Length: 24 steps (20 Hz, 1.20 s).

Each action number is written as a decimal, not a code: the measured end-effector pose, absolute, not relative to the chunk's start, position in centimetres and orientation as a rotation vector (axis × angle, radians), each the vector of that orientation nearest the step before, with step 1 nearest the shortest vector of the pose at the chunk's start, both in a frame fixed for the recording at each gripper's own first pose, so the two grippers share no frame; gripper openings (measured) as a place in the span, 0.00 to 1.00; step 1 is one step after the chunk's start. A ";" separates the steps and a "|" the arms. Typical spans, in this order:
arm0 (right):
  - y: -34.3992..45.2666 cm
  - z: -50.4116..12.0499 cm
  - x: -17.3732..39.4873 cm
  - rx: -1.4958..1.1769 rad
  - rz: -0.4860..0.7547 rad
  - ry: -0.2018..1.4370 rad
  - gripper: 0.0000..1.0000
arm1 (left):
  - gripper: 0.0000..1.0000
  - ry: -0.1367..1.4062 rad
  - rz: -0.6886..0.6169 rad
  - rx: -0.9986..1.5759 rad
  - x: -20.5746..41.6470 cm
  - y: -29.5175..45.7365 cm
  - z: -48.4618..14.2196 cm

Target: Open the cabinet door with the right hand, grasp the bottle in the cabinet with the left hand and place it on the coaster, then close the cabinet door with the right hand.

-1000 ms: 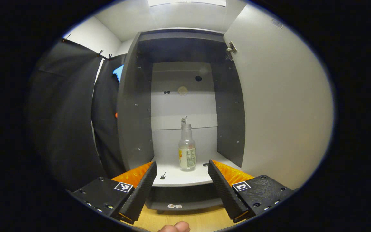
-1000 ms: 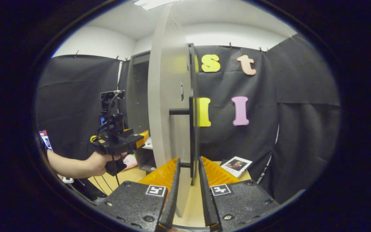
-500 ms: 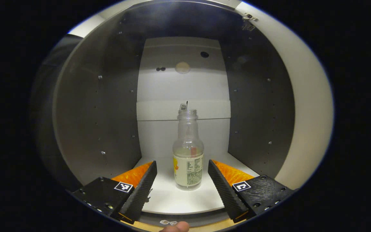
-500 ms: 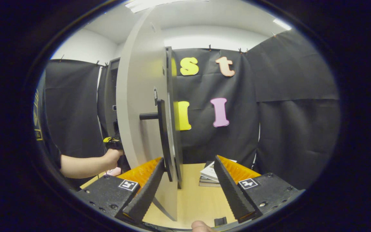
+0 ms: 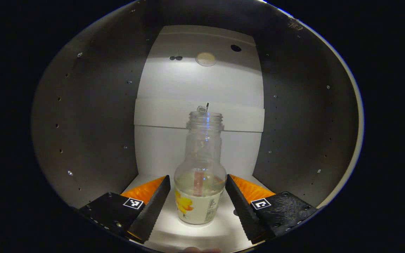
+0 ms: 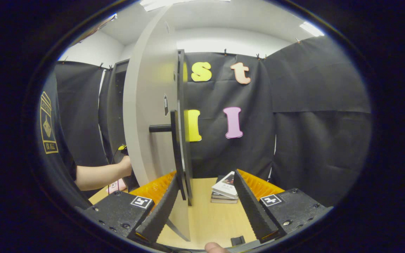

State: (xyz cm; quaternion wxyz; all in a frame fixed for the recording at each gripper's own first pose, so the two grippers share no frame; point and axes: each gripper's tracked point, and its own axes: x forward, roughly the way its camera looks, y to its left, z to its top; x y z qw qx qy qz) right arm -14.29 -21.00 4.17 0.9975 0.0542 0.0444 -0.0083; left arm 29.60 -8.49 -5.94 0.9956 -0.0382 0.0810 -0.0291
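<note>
A clear, capless glass bottle [image 5: 199, 175] with a yellow-printed label stands upright on the white shelf [image 5: 174, 239] inside the dark cabinet. My left gripper [image 5: 198, 203] is open, one finger on each side of the bottle's lower body, with small gaps showing. In the right gripper view the grey cabinet door [image 6: 149, 116] stands swung open, edge-on, with its black bar handle [image 6: 175, 147]. My right gripper [image 6: 206, 207] is open just in front of the door's edge; the handle's lower end sits beside its left finger [image 6: 160, 211]. A person's forearm [image 6: 100, 174] reaches behind the door.
Dark cabinet side walls [image 5: 97, 116] with peg holes close in on both sides of the bottle; the white back panel [image 5: 199, 80] is behind it. A stack of books [image 6: 225, 189] lies on the wooden table [image 6: 209, 218] past the door.
My left gripper has pushed forward into the cabinet until the bottle stands between its fingers. My right gripper, shut on the handle a second ago, opened and has hardly moved since.
</note>
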 end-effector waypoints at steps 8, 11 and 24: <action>-21.0 4.1 -14.3 0.112 -0.011 0.075 0.96 | 0.75 0.132 -0.098 -0.079 24.7 -9.0 -4.0; -20.4 4.6 -15.4 0.096 0.064 0.030 0.90 | 0.62 0.100 -0.087 -0.045 19.3 -8.8 -1.7; -24.1 -7.8 -21.4 0.290 0.175 0.271 0.99 | 0.72 0.111 0.127 0.018 -3.8 -1.4 -3.1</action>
